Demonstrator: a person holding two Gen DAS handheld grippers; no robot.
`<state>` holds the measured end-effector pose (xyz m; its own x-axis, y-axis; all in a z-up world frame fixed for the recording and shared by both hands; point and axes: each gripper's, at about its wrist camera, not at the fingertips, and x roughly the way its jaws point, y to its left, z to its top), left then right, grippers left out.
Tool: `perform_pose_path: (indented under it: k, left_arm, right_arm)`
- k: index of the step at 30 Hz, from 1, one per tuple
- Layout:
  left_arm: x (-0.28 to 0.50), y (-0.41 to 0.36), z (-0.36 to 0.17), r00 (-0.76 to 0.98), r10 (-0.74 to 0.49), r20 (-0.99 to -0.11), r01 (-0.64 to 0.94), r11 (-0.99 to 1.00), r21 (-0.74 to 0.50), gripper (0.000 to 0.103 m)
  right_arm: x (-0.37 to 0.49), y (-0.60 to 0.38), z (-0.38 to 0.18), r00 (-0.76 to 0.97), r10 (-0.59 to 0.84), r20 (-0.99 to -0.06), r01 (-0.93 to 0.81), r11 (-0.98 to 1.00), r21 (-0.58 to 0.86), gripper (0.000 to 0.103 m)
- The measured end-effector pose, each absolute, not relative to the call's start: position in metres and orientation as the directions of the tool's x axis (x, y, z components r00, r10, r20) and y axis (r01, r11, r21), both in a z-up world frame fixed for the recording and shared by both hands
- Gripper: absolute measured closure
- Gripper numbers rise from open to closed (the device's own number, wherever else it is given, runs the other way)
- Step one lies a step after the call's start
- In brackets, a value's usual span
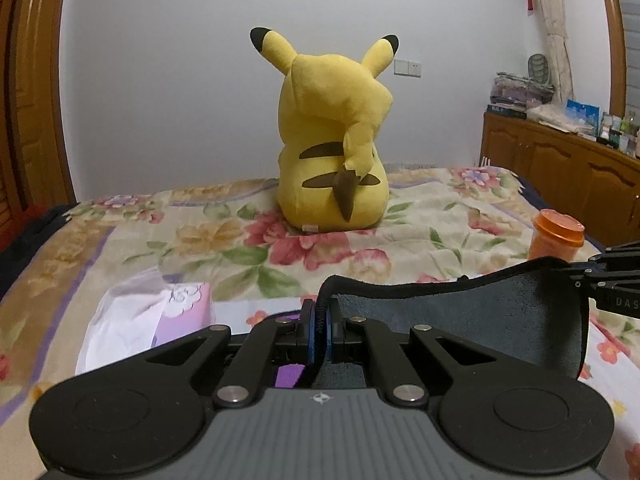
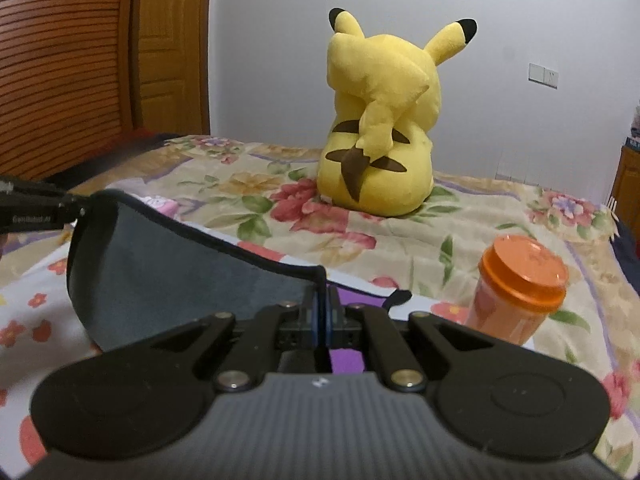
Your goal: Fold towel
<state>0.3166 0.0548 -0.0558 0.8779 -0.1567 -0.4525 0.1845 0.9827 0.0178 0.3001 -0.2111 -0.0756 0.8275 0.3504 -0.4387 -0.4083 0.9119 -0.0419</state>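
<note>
A dark grey towel (image 1: 460, 320) with a black stitched edge hangs stretched between my two grippers above the flowered bed. My left gripper (image 1: 320, 322) is shut on the towel's left corner. My right gripper (image 2: 321, 316) is shut on the towel's other corner, and the towel (image 2: 172, 276) sags to its left. The right gripper also shows at the right edge of the left wrist view (image 1: 592, 276), and the left gripper at the left edge of the right wrist view (image 2: 72, 204). A purple layer (image 2: 348, 356) lies under the towel.
A yellow Pikachu plush (image 1: 332, 140) sits on the flowered bedspread (image 1: 240, 248) ahead. An orange-lidded jar (image 2: 516, 284) stands at the right. A pink tissue pack (image 1: 160, 316) lies at the left. A wooden cabinet (image 1: 560, 164) stands beyond the bed's right edge.
</note>
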Motion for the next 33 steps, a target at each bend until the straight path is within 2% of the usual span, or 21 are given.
perform_pose_path:
  k: [11,18,27,33]
  left_arm:
    - [0.351,0.056,-0.051,0.884,-0.139,-0.447,0.190,0.979,0.071,0.095]
    - [0.379,0.065,-0.062,0.870,-0.134,-0.475,0.166,0.986,0.026,0.095]
    - [0.409,0.068,-0.084,0.854,-0.109,-0.508,0.141,0.990,0.025,0.095]
    - [0.431,0.068,-0.112,0.820,-0.080,-0.567,0.121,0.992,0.034,0.095]
  right_arm:
    - [0.325,-0.207,-0.073,0.858,0.322,-0.400,-0.389,0.916,-0.095,0.099]
    - [0.344,-0.206,-0.079,0.874,0.308,-0.376,-0.366,0.926,-0.093,0.099]
    - [0.368,-0.198,-0.102,0.879,0.276,-0.388,-0.346,0.930,-0.122,0.099]
    - [0.387,-0.192,-0.125,0.864,0.261,-0.430,-0.349,0.927,-0.139,0.099]
